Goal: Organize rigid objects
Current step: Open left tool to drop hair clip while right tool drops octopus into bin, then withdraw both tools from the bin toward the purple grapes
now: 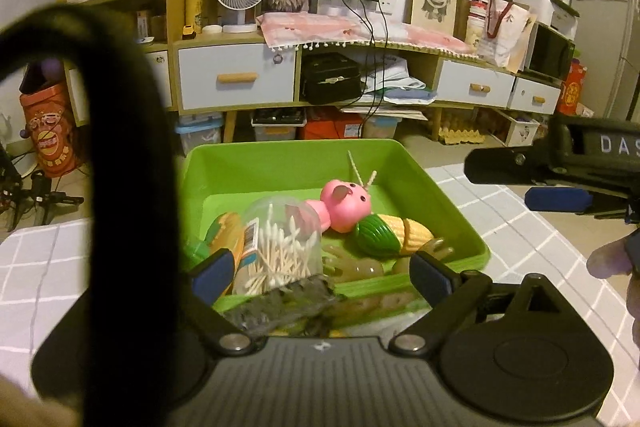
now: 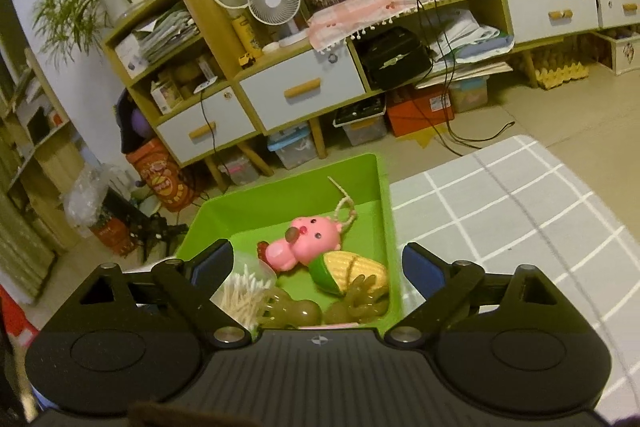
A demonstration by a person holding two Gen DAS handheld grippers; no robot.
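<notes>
My left gripper [image 1: 322,275]: jaws spread wide, nothing pinched, poised over the near rim of the green bin [image 1: 288,163]. My right gripper [image 2: 318,267]: jaws likewise apart and empty, straddling the bin's right wall. Bin contents, ahead of both grippers: clear tub of cotton swabs [image 1: 280,247] nearest my left fingers; pink pig toy [image 2: 306,241] at centre; toy corn cob [image 2: 352,271] just beyond my right jaws; translucent brown hand-shaped toys [image 2: 356,301] closest in. Bin rests on a grey checked cloth [image 2: 520,207].
</notes>
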